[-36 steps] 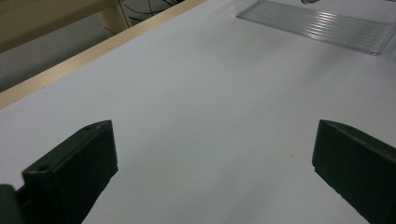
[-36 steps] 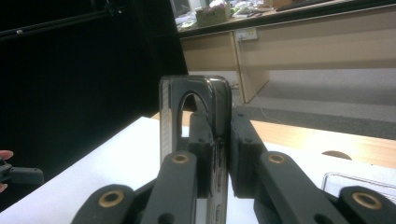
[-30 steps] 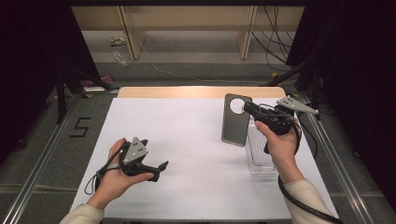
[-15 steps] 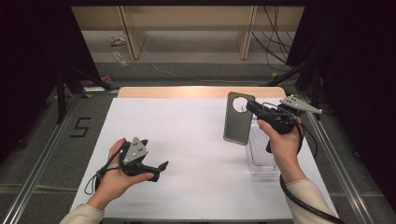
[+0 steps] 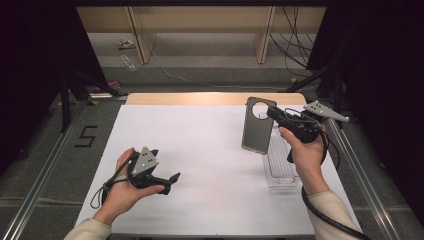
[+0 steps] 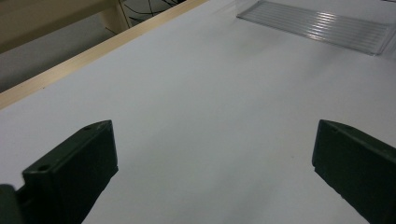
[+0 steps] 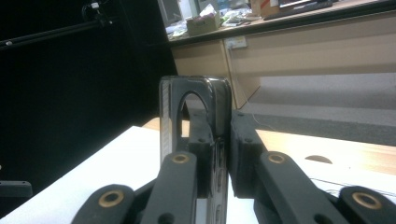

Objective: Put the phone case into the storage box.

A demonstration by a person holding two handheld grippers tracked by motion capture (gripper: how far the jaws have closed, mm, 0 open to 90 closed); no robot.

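Observation:
A dark grey phone case with a round camera hole hangs upright above the right side of the white table. My right gripper is shut on its upper edge, just over a clear plastic tray. In the right gripper view the case stands edge-on between the jaws of the right gripper. My left gripper rests low at the front left, open, with nothing between its jaws. In the left gripper view the left gripper looks across the bare sheet toward the tray.
A wooden strip borders the table's far edge, with shelving legs and cables on the floor behind. Metal rails run along both sides. A black cable trails from the right gripper past the forearm.
The held phone case has shifted very slightly to the right. The left hand and its gripper have stayed still.

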